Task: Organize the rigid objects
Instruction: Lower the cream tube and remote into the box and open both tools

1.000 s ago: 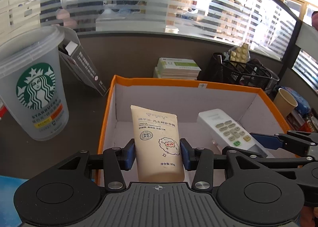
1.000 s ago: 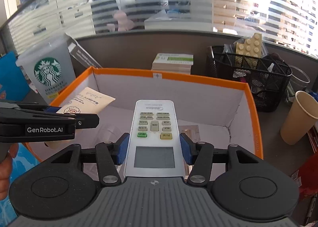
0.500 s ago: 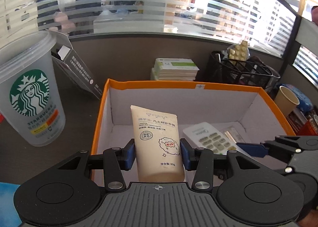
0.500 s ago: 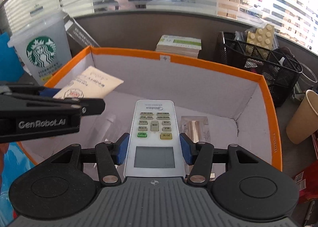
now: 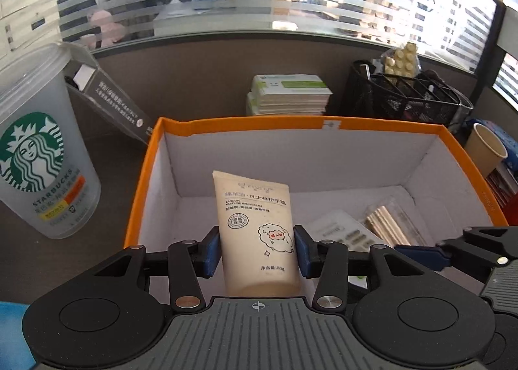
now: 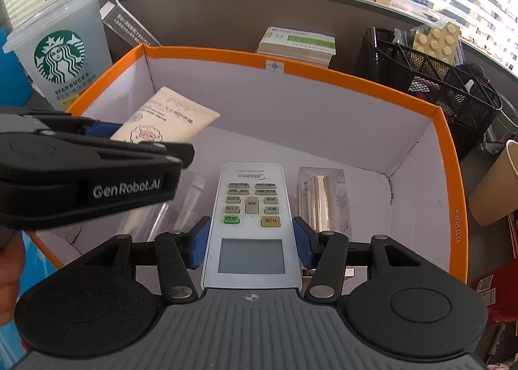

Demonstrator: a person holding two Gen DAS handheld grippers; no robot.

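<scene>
Both tools tilted steeply down over the orange-rimmed box [image 5: 152,156], side by side. Left gripper [image 5: 257,252] clamped on a cream hand-cream tube [image 5: 259,227], blue pads [image 5: 210,252] pressing both sides, tube held above the box's left half, crimped end toward the far wall. Right gripper [image 6: 249,240] closed around a white remote [image 6: 251,205], held over the box's middle beside a clear-wrapped pack [image 6: 322,198] on the floor to the right. Readable: "LANOLIN VASELINE HAND CREAM" and "80g" on the tube; "Midea" on the remote; "GenRobot.AI" on the left tool; "STARBUCKS" on the frosted cup [image 5: 42,156] outside the left wall.
</scene>
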